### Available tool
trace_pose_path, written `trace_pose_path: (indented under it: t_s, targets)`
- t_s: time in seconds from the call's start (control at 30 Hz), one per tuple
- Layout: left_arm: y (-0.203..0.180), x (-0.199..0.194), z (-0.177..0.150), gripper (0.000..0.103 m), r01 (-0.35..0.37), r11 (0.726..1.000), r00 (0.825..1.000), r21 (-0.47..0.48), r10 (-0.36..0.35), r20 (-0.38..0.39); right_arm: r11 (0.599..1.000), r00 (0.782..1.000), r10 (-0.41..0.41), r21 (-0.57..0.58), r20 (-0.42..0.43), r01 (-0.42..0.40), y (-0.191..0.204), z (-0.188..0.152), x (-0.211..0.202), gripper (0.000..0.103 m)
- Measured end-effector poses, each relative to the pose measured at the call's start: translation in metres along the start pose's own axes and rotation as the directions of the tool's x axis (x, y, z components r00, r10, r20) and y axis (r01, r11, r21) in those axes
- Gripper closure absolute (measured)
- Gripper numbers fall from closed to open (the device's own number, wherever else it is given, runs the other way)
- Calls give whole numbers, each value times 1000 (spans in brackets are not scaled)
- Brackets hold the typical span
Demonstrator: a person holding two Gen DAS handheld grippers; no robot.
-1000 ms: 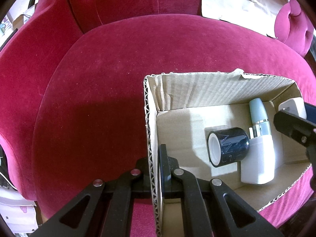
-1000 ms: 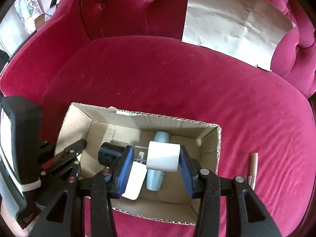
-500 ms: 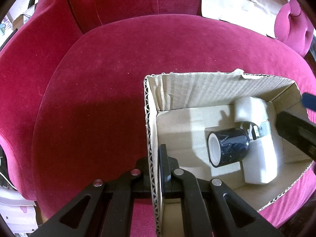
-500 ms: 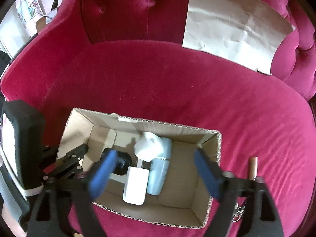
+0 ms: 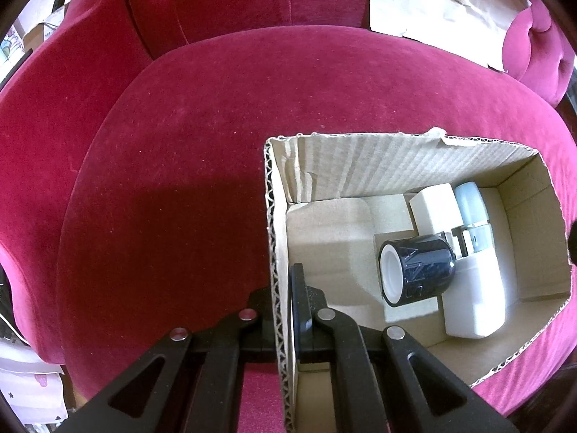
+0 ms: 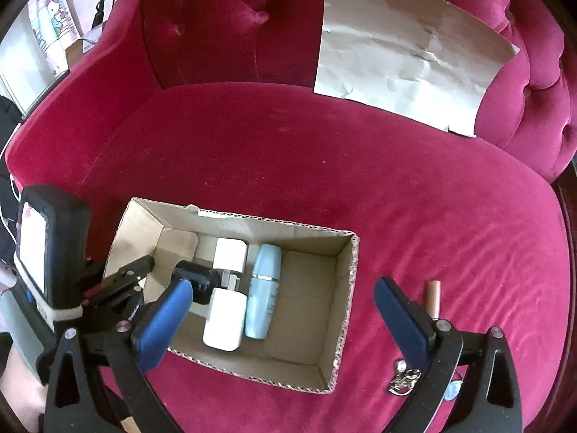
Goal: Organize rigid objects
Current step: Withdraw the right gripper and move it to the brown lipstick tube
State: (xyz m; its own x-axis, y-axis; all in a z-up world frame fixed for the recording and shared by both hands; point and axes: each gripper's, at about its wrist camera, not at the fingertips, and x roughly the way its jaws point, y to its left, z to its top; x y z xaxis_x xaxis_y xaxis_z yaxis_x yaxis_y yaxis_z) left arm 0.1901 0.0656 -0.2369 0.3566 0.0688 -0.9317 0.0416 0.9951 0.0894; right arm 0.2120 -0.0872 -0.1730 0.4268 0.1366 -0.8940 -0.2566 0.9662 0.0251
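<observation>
A cardboard box sits on the red sofa seat. My left gripper is shut on the box's left wall. Inside lie a black roll with a white core, a small white cube, a pale blue bottle and a white bottle. My right gripper hovers above the box with its jaws opening wide and nothing held between them.
On the seat right of the box lie a brown tube and a metal key clasp. A crumpled paper sheet leans on the sofa back. Red cushion stretches behind and left of the box.
The right gripper opened and let go of the white cube, which dropped into the box beside the blue bottle. That gripper then rose. The left gripper kept still on the wall.
</observation>
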Motion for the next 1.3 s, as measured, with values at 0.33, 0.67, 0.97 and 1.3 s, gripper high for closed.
trace_pose_path:
  t_s: [0.33,0.67,0.97,1.3]
  targets:
    - [0,1,-1,99,-5,1000,1000,4,5,1,999,998,-54,7,20,54,-28,-2,-22,1]
    - [-2,2,-2,99,-8,1000,1000,8,8,1,991,995,-99,91,24,96,-83,-7,-24,1]
    - [-2,2,-1,99,-10,1000,1000,9,10,1,979,988,-152,136,7,149,-122,-17,-7,1]
    - [-3,3,-2,99,-12,1000,1000,13,12,3,970,985,-165,175,-46,170,-146,-31,20,1]
